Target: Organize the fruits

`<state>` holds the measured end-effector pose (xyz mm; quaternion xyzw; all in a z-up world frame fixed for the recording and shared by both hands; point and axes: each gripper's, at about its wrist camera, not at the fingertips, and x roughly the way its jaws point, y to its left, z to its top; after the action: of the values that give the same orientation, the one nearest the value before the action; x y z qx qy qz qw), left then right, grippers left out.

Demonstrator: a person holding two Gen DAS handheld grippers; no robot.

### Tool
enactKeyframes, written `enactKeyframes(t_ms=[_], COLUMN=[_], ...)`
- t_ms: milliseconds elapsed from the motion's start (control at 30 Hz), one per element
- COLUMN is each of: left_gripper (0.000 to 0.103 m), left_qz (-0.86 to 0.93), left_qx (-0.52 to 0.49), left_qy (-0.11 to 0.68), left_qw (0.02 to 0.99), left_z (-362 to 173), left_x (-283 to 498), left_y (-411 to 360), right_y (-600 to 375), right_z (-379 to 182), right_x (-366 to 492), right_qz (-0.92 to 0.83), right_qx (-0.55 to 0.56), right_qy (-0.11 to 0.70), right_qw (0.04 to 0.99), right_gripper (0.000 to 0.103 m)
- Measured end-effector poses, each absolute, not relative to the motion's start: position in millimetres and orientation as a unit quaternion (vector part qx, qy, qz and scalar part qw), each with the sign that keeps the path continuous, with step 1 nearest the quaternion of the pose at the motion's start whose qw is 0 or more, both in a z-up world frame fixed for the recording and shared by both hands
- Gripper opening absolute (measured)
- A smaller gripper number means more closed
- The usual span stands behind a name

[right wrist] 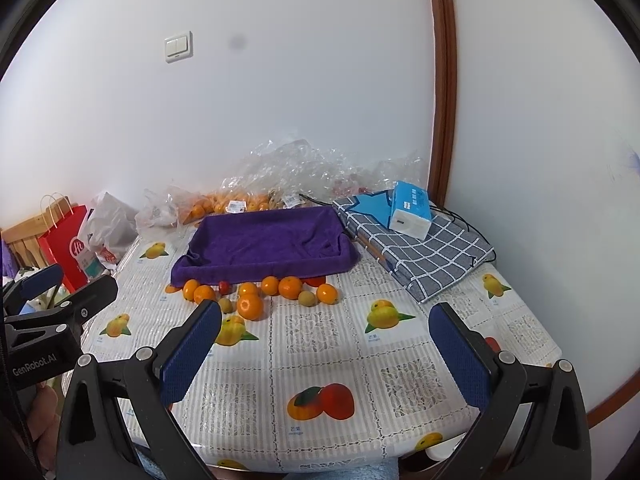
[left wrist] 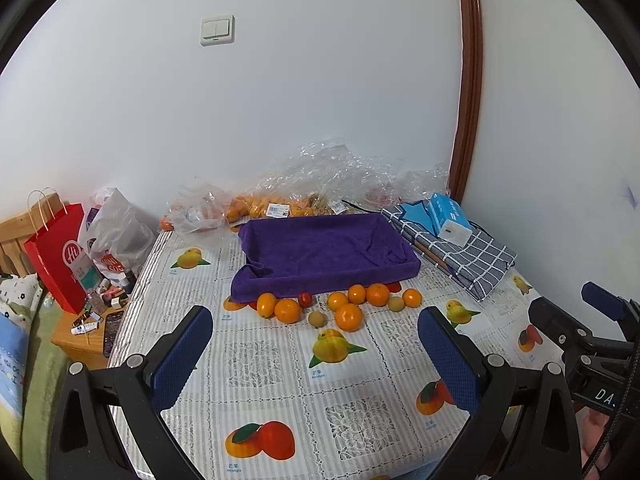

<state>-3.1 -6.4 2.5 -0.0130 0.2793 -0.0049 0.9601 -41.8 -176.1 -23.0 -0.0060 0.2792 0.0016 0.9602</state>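
Observation:
Several oranges (left wrist: 349, 317) (right wrist: 250, 306) lie loose on the tablecloth in front of a tray lined with a purple towel (left wrist: 320, 250) (right wrist: 264, 242). Among them sit a small red fruit (left wrist: 306, 299) (right wrist: 224, 287) and two dull green-brown fruits (left wrist: 318, 319) (right wrist: 307, 298). The tray holds nothing. My left gripper (left wrist: 316, 340) hovers open above the near table, short of the fruit. My right gripper (right wrist: 326, 338) is open too, at the same distance, nothing between its fingers. Each gripper shows at the edge of the other's view.
Clear plastic bags (left wrist: 328, 176) with more oranges lie against the wall behind the tray. A folded checked cloth (left wrist: 452, 252) with a blue tissue pack (left wrist: 450, 218) sits to the right. A red paper bag (left wrist: 56, 248) and clutter stand off the table's left edge.

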Motion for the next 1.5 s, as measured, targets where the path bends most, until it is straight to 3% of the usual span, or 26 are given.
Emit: enactKeyframes(t_ms=[1500], left_gripper=[0.103], left_qz=[-0.01], left_qx=[-0.03], left_qy=[0.282], left_qw=[0.959], left_z=[2.3], left_x=[-1.3], left_y=[-1.8], right_y=[-172.1], right_z=[-30.2], right_x=[-39.8], right_qz=[0.016], right_qx=[-0.015], right_qy=[0.28], right_qw=[0.96], right_gripper=[0.103])
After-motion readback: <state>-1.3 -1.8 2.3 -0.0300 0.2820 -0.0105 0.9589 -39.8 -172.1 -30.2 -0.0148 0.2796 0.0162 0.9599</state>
